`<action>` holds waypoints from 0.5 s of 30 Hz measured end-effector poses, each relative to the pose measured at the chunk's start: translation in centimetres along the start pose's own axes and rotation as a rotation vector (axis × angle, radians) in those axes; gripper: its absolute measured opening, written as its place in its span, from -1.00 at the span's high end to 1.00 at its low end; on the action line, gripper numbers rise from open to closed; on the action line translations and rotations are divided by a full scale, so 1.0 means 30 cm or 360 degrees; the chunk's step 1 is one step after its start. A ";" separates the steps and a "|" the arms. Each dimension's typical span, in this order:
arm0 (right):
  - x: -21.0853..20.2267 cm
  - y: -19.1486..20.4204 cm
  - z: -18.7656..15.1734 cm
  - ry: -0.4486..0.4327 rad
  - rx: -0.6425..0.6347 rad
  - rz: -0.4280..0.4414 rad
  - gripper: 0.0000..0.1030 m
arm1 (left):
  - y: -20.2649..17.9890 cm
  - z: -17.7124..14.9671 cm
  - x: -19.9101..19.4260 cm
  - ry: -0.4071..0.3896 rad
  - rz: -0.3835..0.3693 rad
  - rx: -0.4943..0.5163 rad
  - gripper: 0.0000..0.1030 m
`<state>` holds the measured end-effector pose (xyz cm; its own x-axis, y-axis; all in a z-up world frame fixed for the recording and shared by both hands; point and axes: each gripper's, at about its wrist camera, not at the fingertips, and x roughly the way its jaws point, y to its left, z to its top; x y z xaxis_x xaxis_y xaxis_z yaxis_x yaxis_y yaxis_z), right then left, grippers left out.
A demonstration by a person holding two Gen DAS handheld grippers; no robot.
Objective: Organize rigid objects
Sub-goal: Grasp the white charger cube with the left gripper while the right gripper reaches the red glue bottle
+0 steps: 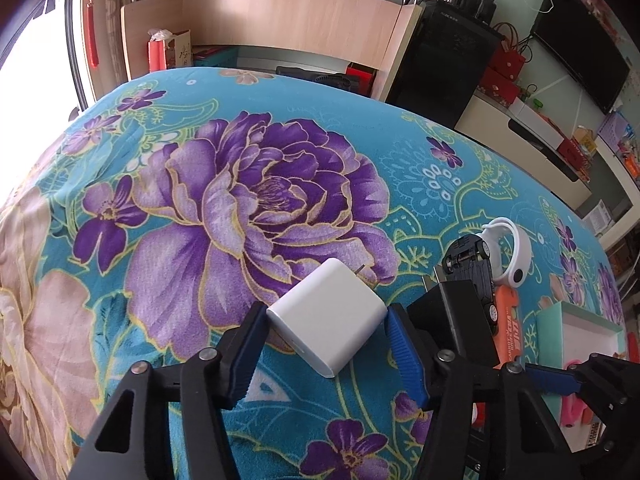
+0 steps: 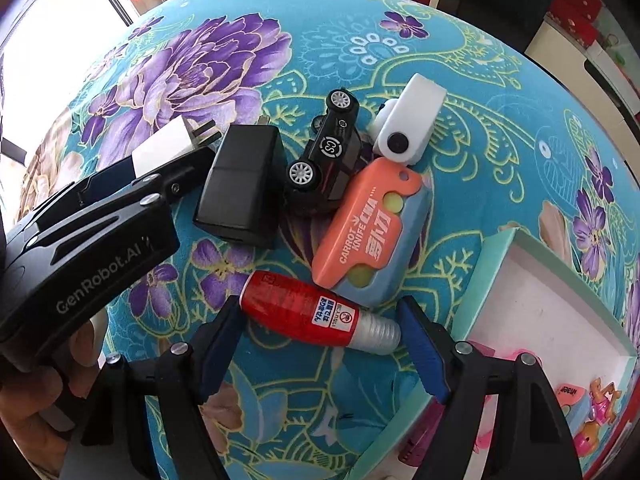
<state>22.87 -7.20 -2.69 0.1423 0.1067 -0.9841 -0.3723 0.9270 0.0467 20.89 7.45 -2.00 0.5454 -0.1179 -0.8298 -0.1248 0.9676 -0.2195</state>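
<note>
A white charger cube [image 1: 328,326] lies on the teal flowered blanket [image 1: 240,200], its prongs pointing away. My left gripper [image 1: 327,309] is shut on it, a blue pad against each side. In the right wrist view the same charger [image 2: 160,144] shows between those fingers at the left. My right gripper [image 2: 320,304] points straight down and stands open over a small red bottle [image 2: 300,308] with a silver cap. The bottle lies lengthwise between the pads, each end close to one.
A pile sits beyond the bottle: black charger [image 2: 240,184], black toy car [image 2: 328,152], white ring-shaped gadget [image 2: 408,128], orange carrot-knife toy [image 2: 368,224]. At the right stands an open teal box [image 2: 500,240] holding small toys [image 2: 592,404]. A hand [image 2: 40,392] holds the left gripper.
</note>
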 end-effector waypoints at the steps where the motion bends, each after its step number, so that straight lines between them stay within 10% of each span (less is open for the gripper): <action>1: 0.000 0.001 -0.001 0.0001 0.0001 -0.0004 -0.52 | 0.001 0.000 0.000 0.0000 -0.0004 -0.0002 -0.22; 15: -0.014 0.023 0.016 0.0034 0.0120 0.0121 -0.52 | 0.032 -0.010 -0.025 0.0022 0.0056 -0.0026 -0.22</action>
<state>23.00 -6.42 -2.17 0.0965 0.1707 -0.9806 -0.3109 0.9411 0.1333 20.12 8.40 -1.74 0.5288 -0.0870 -0.8442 -0.1571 0.9675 -0.1981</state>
